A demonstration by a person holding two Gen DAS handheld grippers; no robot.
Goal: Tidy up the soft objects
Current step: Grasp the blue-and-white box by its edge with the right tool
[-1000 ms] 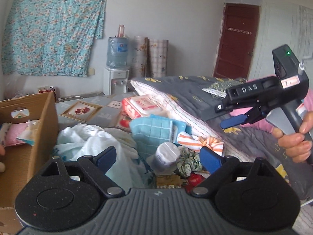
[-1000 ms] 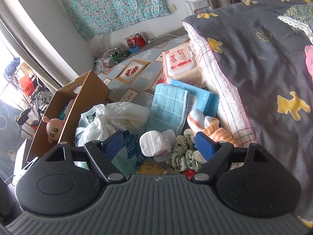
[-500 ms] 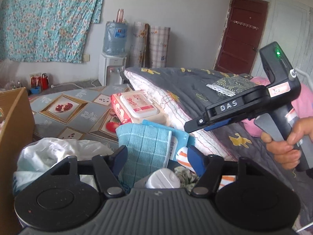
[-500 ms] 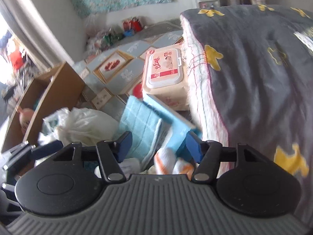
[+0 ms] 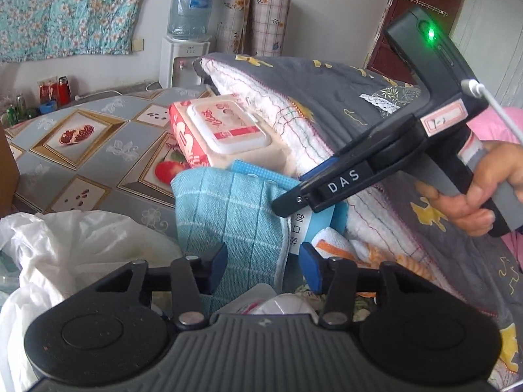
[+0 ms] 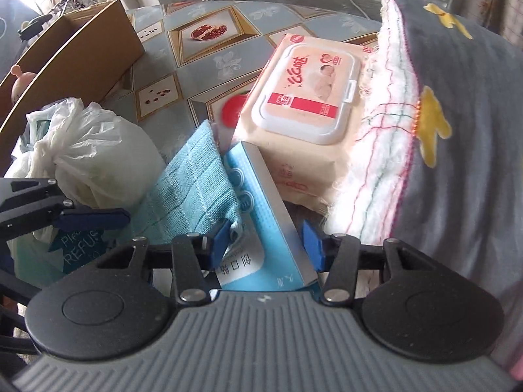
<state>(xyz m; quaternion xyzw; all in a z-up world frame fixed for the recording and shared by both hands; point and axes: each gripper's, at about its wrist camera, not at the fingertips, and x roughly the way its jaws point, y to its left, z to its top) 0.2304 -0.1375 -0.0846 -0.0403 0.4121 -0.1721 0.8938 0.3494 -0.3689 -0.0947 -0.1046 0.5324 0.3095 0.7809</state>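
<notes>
A folded light-blue towel (image 5: pixel 228 215) (image 6: pixel 193 189) leans in a pile beside a blue mask box (image 6: pixel 264 212) and a pink wet-wipes pack (image 5: pixel 225 130) (image 6: pixel 310 98). My left gripper (image 5: pixel 261 261) is open, its fingers on either side of the towel's lower edge. My right gripper (image 6: pixel 266 238) is open, with the mask box between its jaws; its body shows in the left wrist view (image 5: pixel 392 150). An orange-and-white cloth (image 5: pixel 346 245) lies by the quilt.
A grey quilt with yellow figures (image 5: pixel 327 98) (image 6: pixel 441 114) rises at the right. A white plastic bag (image 5: pixel 81 245) (image 6: pixel 91 150) lies at the left. A cardboard box (image 6: pixel 75 52) stands at the far left. A white round container (image 5: pixel 284 307) sits under my left gripper.
Both grippers have moved forward and down into the pile. The right gripper has come around the mask box, the left around the towel. Both jaws have narrowed somewhat.
</notes>
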